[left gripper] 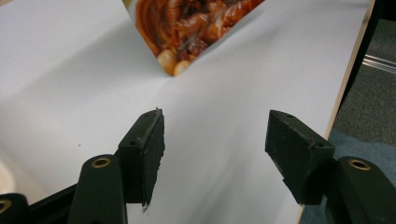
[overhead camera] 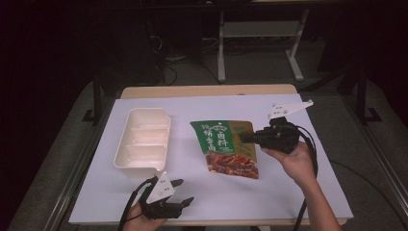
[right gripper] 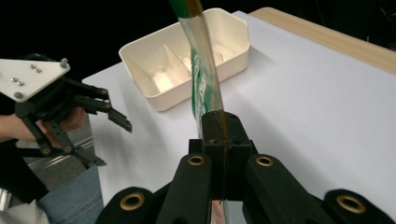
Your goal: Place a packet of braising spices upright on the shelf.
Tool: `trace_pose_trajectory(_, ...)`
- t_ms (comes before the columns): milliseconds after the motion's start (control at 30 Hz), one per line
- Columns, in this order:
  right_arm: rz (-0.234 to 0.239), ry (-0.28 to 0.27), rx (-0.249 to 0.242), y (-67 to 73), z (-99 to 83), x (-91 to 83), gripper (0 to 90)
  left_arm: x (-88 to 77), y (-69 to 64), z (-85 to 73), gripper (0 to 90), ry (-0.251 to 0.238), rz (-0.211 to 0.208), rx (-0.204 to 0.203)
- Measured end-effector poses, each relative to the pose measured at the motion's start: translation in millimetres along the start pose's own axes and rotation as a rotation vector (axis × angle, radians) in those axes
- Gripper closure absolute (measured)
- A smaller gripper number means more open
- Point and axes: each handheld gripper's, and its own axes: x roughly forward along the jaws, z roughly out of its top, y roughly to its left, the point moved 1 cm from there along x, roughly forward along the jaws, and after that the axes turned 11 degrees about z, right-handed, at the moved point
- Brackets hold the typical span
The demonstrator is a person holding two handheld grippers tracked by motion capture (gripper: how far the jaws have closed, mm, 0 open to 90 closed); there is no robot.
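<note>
A green snack packet [overhead camera: 226, 147] with a picture of red-brown food hangs tilted above the middle of the white table. My right gripper [overhead camera: 248, 138] is shut on its right edge; in the right gripper view the packet [right gripper: 201, 70] rises edge-on from the shut jaws of that gripper [right gripper: 219, 123]. My left gripper [overhead camera: 185, 191] is open near the table's front edge at the left, with nothing between its jaws. In the left gripper view, the open left gripper [left gripper: 215, 140] faces the packet's lower corner [left gripper: 187, 23], well apart from it. The right gripper view also shows the left gripper [right gripper: 112, 144].
A cream tray [overhead camera: 144, 111] with several empty compartments stands at the left of the table, also in the right gripper view [right gripper: 233, 56]. A white sheet [overhead camera: 288, 192] covers the table; a wooden edge [overhead camera: 207, 90] shows at the back. Floor and desk legs lie beyond.
</note>
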Motion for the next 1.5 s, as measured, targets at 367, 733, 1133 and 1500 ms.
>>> trace_pose_trajectory(367,0.002,-0.043,-0.040,5.6,31.6,28.4,90.0,-17.2,5.6,-20.4,31.2,0.020,-0.002,-0.001)
trace_pose_trajectory(733,0.018,-0.082,-0.053,8.7,60.1,55.9,90.0,-24.3,11.8,-29.2,26.6,-0.013,0.001,-0.010)
trace_pose_trajectory(1133,0.028,-0.091,-0.081,9.1,92.9,81.0,90.0,-30.1,19.8,-33.8,26.4,-0.033,0.009,-0.028)
trace_pose_trajectory(1500,0.035,-0.092,-0.106,9.0,121.6,110.0,90.0,-30.0,21.0,-34.6,23.0,-0.043,0.011,-0.039)
